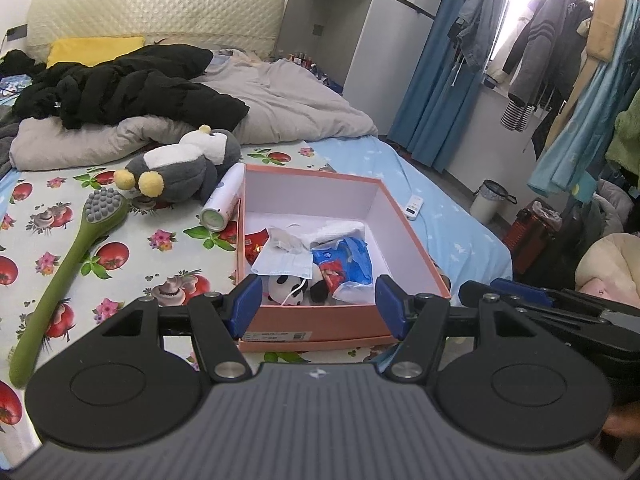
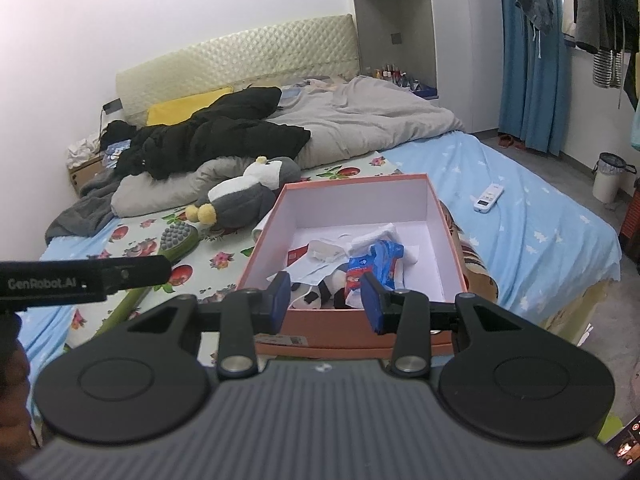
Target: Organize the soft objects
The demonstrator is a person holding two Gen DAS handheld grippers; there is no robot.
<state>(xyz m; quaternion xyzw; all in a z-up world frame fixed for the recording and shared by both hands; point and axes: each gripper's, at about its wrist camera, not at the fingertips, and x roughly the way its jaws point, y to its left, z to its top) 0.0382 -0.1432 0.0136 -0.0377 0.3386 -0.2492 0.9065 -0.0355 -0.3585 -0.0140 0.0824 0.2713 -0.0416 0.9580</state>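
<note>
Through my left camera, my left tongs [image 1: 318, 306] hang wide open and empty before the pink box [image 1: 316, 322], where the panda plush [image 1: 286, 289] lies. Through my right camera, my right tongs [image 2: 325, 303] gape narrower, gripping nothing; the penguin plush [image 2: 244, 196] lies just beside the box.

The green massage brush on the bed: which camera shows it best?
The left wrist view. There the green massage brush lies in full sight, from grey nubbed head to handle end, left of the pink box. In the right wrist view only its head shows clearly; the left gripper's black body covers most of the handle.
</note>
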